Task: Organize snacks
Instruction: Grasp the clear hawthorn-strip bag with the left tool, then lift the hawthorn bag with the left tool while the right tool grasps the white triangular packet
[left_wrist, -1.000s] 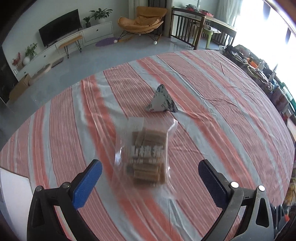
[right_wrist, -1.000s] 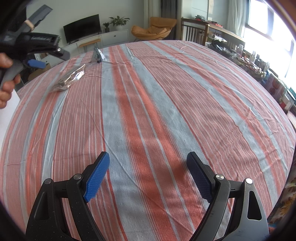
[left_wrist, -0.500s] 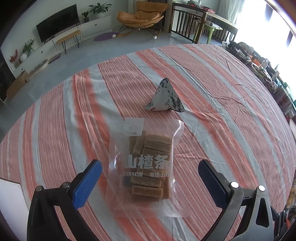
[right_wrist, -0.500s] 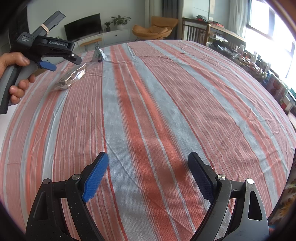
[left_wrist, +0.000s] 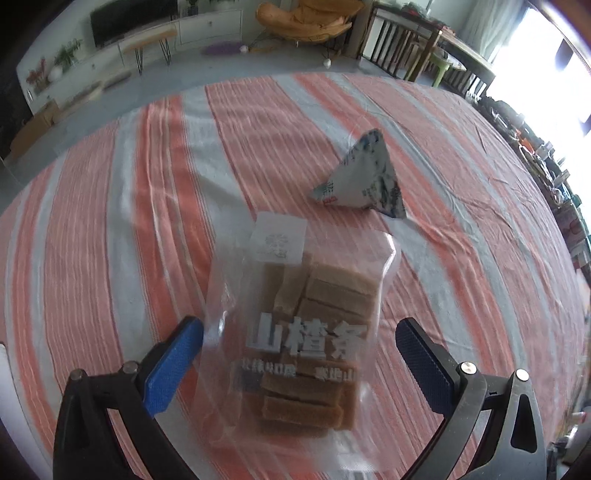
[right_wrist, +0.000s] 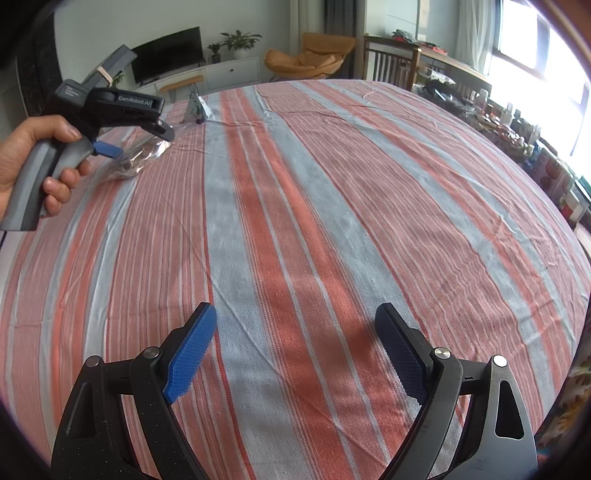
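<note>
A clear bag of brown snack bars (left_wrist: 306, 332) with white lettering lies flat on the striped tablecloth (left_wrist: 110, 221). My left gripper (left_wrist: 299, 343) is open, its blue pads on either side of the bag's near half. Just beyond the bag stands a white and blue pyramid-shaped packet (left_wrist: 364, 177). In the right wrist view the same bag (right_wrist: 140, 158) and packet (right_wrist: 195, 109) sit at the far left, with a hand holding the left gripper (right_wrist: 133, 142) over the bag. My right gripper (right_wrist: 295, 332) is open above bare cloth, holding nothing.
The table's far edge (left_wrist: 258, 79) drops to a living-room floor with a TV cabinet (left_wrist: 147, 37) and an orange chair (left_wrist: 306, 18). Cluttered shelves (right_wrist: 535, 147) line the right side. A white edge (left_wrist: 3, 387) shows at the far left.
The left gripper has moved forward and lower over the snack-bar bag, which now fills the space between its open fingers. The right gripper has barely moved.
</note>
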